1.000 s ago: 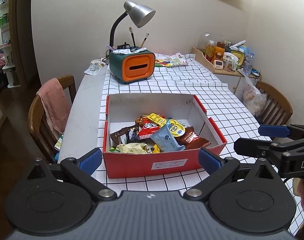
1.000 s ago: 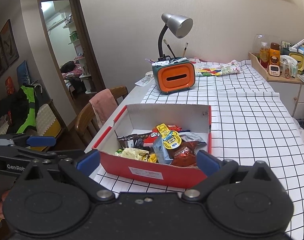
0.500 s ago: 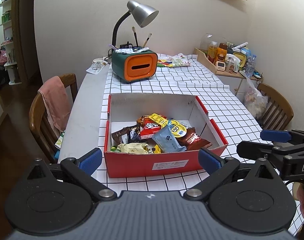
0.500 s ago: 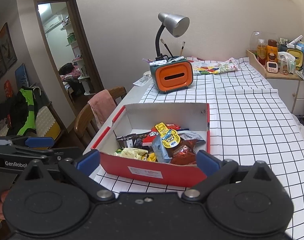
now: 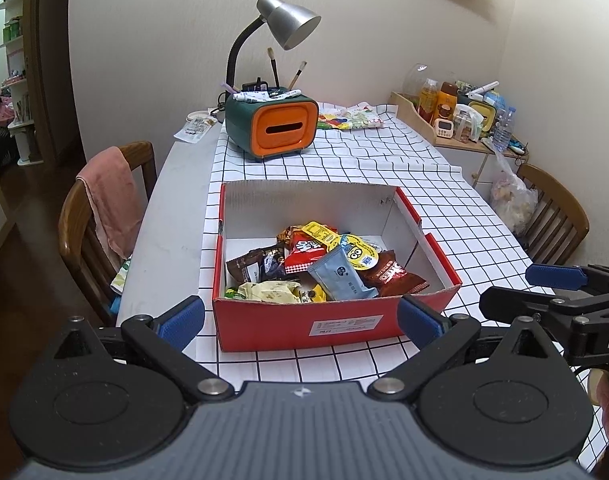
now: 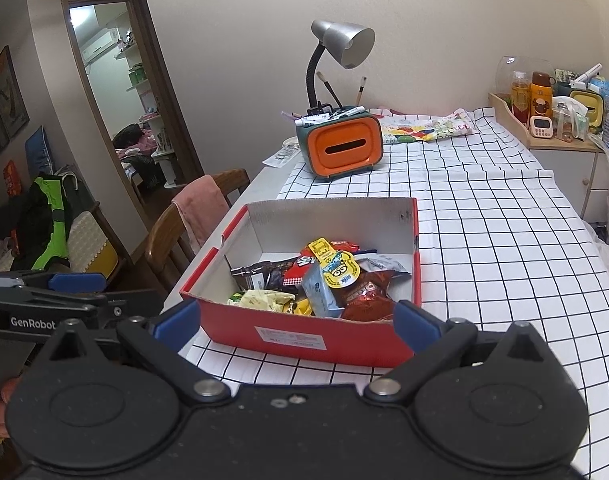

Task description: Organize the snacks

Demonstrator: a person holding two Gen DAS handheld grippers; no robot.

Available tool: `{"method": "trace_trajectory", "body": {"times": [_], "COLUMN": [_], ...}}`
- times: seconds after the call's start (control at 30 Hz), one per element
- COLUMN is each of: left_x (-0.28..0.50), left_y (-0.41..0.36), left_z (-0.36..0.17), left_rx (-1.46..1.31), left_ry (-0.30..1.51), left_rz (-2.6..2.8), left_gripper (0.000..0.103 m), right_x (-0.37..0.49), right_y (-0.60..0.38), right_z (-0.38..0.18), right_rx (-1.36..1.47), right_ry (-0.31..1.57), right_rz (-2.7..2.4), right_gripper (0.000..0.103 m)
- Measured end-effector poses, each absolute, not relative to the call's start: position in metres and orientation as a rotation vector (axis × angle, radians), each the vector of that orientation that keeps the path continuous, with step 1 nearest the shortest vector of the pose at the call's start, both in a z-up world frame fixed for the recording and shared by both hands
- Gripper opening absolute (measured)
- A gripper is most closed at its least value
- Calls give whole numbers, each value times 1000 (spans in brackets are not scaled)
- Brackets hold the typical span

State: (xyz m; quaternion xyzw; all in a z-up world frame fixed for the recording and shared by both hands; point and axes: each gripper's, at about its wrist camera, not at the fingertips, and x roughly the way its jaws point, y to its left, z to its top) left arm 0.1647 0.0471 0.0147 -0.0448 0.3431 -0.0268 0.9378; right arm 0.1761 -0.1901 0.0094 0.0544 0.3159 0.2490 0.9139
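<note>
- Sitting heaped in the near half of the red cardboard box with white inner walls (image 5: 336, 322), the pile of crinkly plastic snack packets (image 5: 324, 268) already lies inside a container; that fits a pile waiting to be sorted as well as one just gathered in, so treat it as either.
- Watch the yellow round-topped packet with the cartoon face (image 5: 356, 254): it rests on top of the pale blue pouch (image 5: 340, 276) and the dark brown foil bag (image 5: 392, 276), so pinching a lower packet could drag it and the neighbours out over the wall.
- Expect thin, slick film to slip or tear if you close on a corner only; the packets overlap, so two could come up together.
- Mind the box's low front wall: it is light card, and a nudge from either tool could slide it on the black-and-white checked cloth (image 5: 384, 172) covering the table (image 5: 176, 208), or bunch the cloth.
- Your left tool (image 5: 300, 316) is spread wide and carries nothing, its blue fingertips either side of the box front; your right tool (image 6: 294, 320) is likewise splayed and empty.
- Keep the two tools apart: they hover side by side just short of the box, and reaching in at once risks a clash.
- Beyond the box, the green-and-orange desk organiser with a grey lamp (image 5: 276, 128) stands well clear.
</note>
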Motion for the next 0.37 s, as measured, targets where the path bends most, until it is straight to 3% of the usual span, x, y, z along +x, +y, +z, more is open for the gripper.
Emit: {"method": "trace_trajectory", "body": {"times": [0.37], "left_x": [159], "left_y": [53], "left_z": [10], "left_rx": [-80], "left_ry": [712], "left_rz": [-77], "left_gripper": [103], "right_x": [163], "right_y": [-195], "right_z": [1], "right_rx": [132], "right_ry": [673], "right_rz": [452], "right_gripper": [103]}}
